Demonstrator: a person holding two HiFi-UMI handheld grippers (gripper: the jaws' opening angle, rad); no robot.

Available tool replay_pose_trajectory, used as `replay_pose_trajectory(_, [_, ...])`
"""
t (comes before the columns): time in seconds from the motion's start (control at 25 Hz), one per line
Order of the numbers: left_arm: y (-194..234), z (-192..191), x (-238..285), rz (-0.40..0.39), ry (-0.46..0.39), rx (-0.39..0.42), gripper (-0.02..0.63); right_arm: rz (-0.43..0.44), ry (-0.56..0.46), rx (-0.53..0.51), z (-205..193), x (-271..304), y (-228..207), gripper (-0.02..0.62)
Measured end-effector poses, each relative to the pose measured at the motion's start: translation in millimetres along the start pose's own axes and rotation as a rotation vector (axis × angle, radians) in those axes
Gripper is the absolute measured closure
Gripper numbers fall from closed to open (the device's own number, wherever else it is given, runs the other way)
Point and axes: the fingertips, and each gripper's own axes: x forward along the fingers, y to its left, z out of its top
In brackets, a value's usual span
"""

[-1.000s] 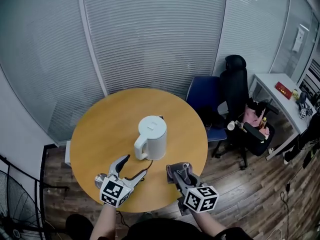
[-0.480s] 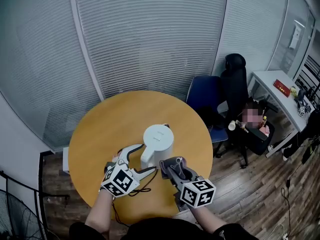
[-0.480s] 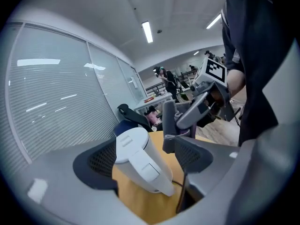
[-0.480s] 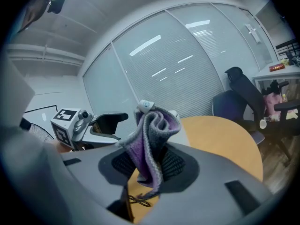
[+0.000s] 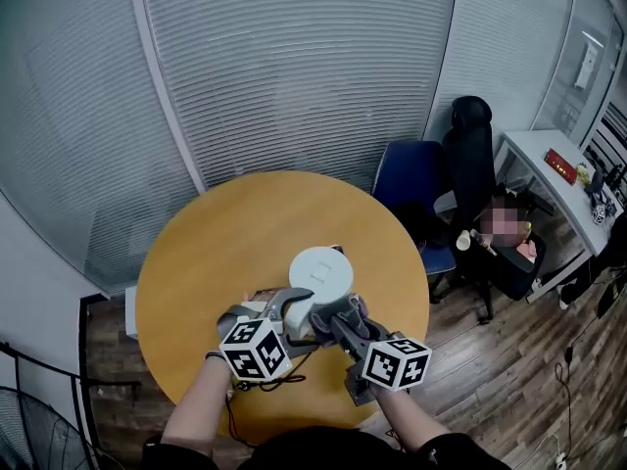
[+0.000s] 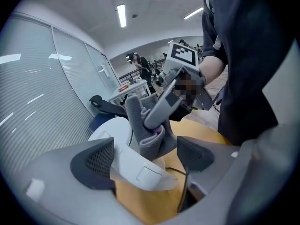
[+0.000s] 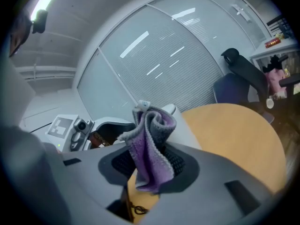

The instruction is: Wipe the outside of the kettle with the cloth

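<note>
Head view: both grippers have moved in on the white plastic kettle (image 5: 321, 272), which stands near-right of centre on the round wooden table (image 5: 220, 233).

Left gripper view: the left gripper (image 6: 143, 161) has just been opening its jaws. They stand wide astride the kettle's handle (image 6: 146, 175), unclamped.

Right gripper view: the right gripper (image 7: 151, 168) clamps the folded grey-purple cloth (image 7: 152, 125) beside the kettle, so wiping appears imminent. Slatted blinds (image 7: 187, 64) line the far wall.

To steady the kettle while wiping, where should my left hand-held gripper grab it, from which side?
Its handle, from the near-left side: that narrow bar juts there, between the left hand-held gripper's jaws, which just opened wider; the kettle itself looks too wide.
</note>
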Motion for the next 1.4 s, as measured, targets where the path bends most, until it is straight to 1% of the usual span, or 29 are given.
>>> replay_pose_trajectory(0.16, [-1.5, 0.0, -1.3, -0.006, -0.012, -0.004, 0.199, -0.026, 0.026, 0.086, -21.5, 9.4, -21.6, 0.479])
replay_pose_trajectory(0.24, [-2.4, 0.4, -1.0, -0.004, -0.018, -0.002, 0.199, -0.054, 0.049, 0.112, -36.9, 14.0, -34.9, 0.479])
replay_pose_trajectory(0.4, [-0.6, 3.1, -0.1, 0.01, -0.071, -0.057, 0.201, -0.133, 0.123, 0.145, -78.3, 27.0, -69.0, 0.479])
replay_pose_trajectory(0.48, [0.1, 4.6, -0.9, 0.015, -0.097, -0.085, 0.201, -0.186, 0.17, 0.167, -101.5, 32.3, -87.4, 0.479])
replay_pose_trajectory(0.6, [1.5, 5.3, -1.3, 0.017, -0.111, -0.121, 0.201, -0.273, 0.238, 0.204, -132.4, 39.0, -112.9, 0.479])
replay_pose_trajectory(0.68, [2.2, 4.9, -1.6, 0.021, -0.112, -0.136, 0.201, -0.31, 0.265, 0.2, -143.8, 42.4, -122.2, 0.479])
replay_pose_trajectory(0.76, [2.8, 5.6, -1.3, 0.026, -0.119, -0.146, 0.201, -0.317, 0.27, 0.195, -143.6, 39.9, -123.5, 0.479])
replay_pose_trajectory(0.84, [3.5, 6.2, -1.1, 0.034, -0.132, -0.156, 0.201, -0.327, 0.261, 0.16, -133.1, 29.6, -120.1, 0.479])
replay_pose_trajectory(0.88, [4.0, 6.1, -1.3, 0.04, -0.138, -0.161, 0.201, -0.336, 0.24, 0.131, -123.2, 22.4, -117.8, 0.479])
replay_pose_trajectory(0.96, [5.0, 5.7, -1.6, 0.053, -0.147, -0.166, 0.201, -0.356, 0.158, 0.074, -93.4, 5.5, -111.9, 0.479])
replay_pose_trajectory(1.04, [6.2, 5.7, -1.4, 0.065, -0.153, -0.17, 0.201, -0.378, 0.043, 0.005, -54.6, -13.0, -103.0, 0.479])
replay_pose_trajectory(1.12, [7.7, 5.8, -1.6, 0.076, -0.156, -0.176, 0.202, -0.398, -0.069, -0.093, -13.3, -29.3, -89.1, 0.479])
replay_pose_trajectory(1.24, [8.4, 6.8, -2.5, 0.083, -0.162, -0.184, 0.202, -0.442, -0.215, -0.275, 40.1, -46.9, -63.3, 0.479])
replay_pose_trajectory(1.32, [7.8, 7.1, -2.1, 0.087, -0.167, -0.187, 0.202, -0.451, -0.279, -0.379, 59.1, -49.1, -44.7, 0.479])
replay_pose_trajectory(1.4, [8.0, 7.3, -1.7, 0.091, -0.173, -0.192, 0.202, -0.432, -0.294, -0.444, 62.1, -41.0, -29.5, 0.479])
